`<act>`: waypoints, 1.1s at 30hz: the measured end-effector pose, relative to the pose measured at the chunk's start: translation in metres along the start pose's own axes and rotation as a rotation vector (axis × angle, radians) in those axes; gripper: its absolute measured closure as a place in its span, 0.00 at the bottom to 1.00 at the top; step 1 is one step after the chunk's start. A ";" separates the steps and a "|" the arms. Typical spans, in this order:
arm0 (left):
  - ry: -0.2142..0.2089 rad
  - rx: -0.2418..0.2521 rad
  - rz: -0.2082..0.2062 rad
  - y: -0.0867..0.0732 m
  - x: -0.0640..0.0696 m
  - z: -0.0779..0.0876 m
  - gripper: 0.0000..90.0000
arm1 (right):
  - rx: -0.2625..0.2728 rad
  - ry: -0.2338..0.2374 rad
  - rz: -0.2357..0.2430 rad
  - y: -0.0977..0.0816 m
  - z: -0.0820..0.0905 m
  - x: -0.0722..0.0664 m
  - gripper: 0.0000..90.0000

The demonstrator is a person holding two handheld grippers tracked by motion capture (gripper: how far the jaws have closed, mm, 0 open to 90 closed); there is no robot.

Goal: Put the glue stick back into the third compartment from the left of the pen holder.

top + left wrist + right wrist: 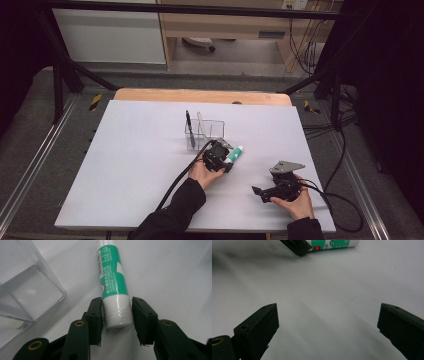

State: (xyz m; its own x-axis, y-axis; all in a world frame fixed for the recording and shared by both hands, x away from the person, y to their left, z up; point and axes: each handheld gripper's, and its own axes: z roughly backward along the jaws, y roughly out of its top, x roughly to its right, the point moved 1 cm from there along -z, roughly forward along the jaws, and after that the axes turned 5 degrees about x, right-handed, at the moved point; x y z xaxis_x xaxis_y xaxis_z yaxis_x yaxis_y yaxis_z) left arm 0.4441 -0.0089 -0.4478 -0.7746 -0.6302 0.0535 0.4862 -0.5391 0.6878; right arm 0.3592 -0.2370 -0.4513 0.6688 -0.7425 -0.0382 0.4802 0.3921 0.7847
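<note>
From the high view I have the left gripper [218, 156] down on the white-and-green plastic glue stick tube [234, 153], which lies flat on the white table sheet [140, 170] just beside the clear acrylic compartment organiser [205, 130]; my left forearm angles in from below. In the left gripper view the jaws flank the tube's [113, 287] capped end, left pad touching, right pad a sliver apart: not yet clamped, so I judge the pick-up step, needing a firm squeeze before lifting. In the right gripper view the right gripper [328, 322] idles, jaws released wide.
</note>
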 end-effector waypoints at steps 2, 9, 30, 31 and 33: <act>-0.003 -0.001 0.009 0.000 0.000 0.000 0.68 | 0.001 0.000 0.000 0.000 0.000 0.000 0.04; 0.013 0.002 -0.002 -0.001 0.000 0.000 0.71 | 0.001 0.000 0.000 0.000 0.000 0.000 0.04; -0.054 0.045 -0.021 -0.001 -0.006 0.018 0.71 | 0.018 0.003 0.033 0.001 0.002 -0.002 0.03; -0.059 0.039 -0.022 -0.002 -0.005 0.020 0.71 | 0.021 0.001 0.038 0.001 0.002 -0.002 0.03; -0.076 0.030 -0.025 -0.005 -0.007 0.024 0.71 | 0.025 0.000 0.051 0.001 0.002 -0.003 0.02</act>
State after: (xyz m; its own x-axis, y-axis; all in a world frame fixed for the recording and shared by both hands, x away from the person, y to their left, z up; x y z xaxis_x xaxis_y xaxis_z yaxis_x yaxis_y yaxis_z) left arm 0.4372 0.0112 -0.4342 -0.8156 -0.5717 0.0898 0.4543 -0.5364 0.7112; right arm 0.3564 -0.2353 -0.4485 0.6922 -0.7217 0.0020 0.4312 0.4159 0.8007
